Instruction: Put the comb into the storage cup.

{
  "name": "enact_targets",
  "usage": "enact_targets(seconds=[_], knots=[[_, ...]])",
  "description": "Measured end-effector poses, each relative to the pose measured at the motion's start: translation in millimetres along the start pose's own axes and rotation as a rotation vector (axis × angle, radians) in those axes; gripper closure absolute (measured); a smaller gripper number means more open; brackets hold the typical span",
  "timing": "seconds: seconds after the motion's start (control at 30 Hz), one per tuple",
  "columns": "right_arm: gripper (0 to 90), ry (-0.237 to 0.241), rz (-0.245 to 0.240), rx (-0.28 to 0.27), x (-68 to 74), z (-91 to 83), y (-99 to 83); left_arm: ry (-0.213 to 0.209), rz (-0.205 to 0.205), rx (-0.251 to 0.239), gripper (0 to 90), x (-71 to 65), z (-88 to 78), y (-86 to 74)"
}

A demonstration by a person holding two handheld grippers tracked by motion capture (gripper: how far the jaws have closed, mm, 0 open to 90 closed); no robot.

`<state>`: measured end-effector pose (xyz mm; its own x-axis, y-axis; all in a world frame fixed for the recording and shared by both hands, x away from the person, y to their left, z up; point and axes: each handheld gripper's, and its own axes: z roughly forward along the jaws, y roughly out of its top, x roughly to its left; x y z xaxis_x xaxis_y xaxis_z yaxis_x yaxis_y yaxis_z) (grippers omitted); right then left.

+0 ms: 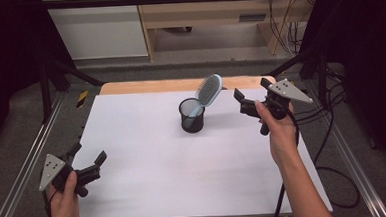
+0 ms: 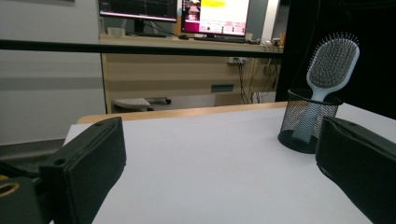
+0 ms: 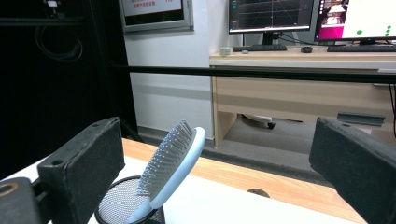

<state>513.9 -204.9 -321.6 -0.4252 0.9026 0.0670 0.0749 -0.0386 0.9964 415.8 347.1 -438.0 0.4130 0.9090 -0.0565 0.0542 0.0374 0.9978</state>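
A light blue hairbrush stands handle-down in a black mesh cup near the back middle of the white table, its bristled head leaning right. My right gripper is held in the air to the right of the brush, jaws wide open and empty. In the right gripper view the hairbrush and cup sit low between the open jaws. My left gripper rests open at the table's front left corner. From the left gripper view the hairbrush and cup stand far off at the right.
The white table top has a wooden strip along its back edge. Metal rails run down both sides. Black cables hang off the right side. A desk with monitors stands beyond the table.
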Motion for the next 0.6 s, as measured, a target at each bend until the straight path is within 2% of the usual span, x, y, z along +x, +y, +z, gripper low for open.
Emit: enact_targets(seconds=[0.17, 0.3, 0.6], knots=[[4.5, -0.004, -0.001, -0.003, -2.9, -13.7, 1.1, 0.014, -0.018, -0.003, 2.5, 5.4, -1.6, -1.1], [4.2, -0.009, -0.019, -0.001, -5.2, -22.4, 0.1, 0.007, -0.021, -0.007, 2.6, 6.1, -1.7, -0.5], [4.3, -0.023, -0.031, 0.021, -13.3, -32.8, -11.7, -0.011, -0.004, 0.009, 1.8, 5.2, -0.1, 0.3]])
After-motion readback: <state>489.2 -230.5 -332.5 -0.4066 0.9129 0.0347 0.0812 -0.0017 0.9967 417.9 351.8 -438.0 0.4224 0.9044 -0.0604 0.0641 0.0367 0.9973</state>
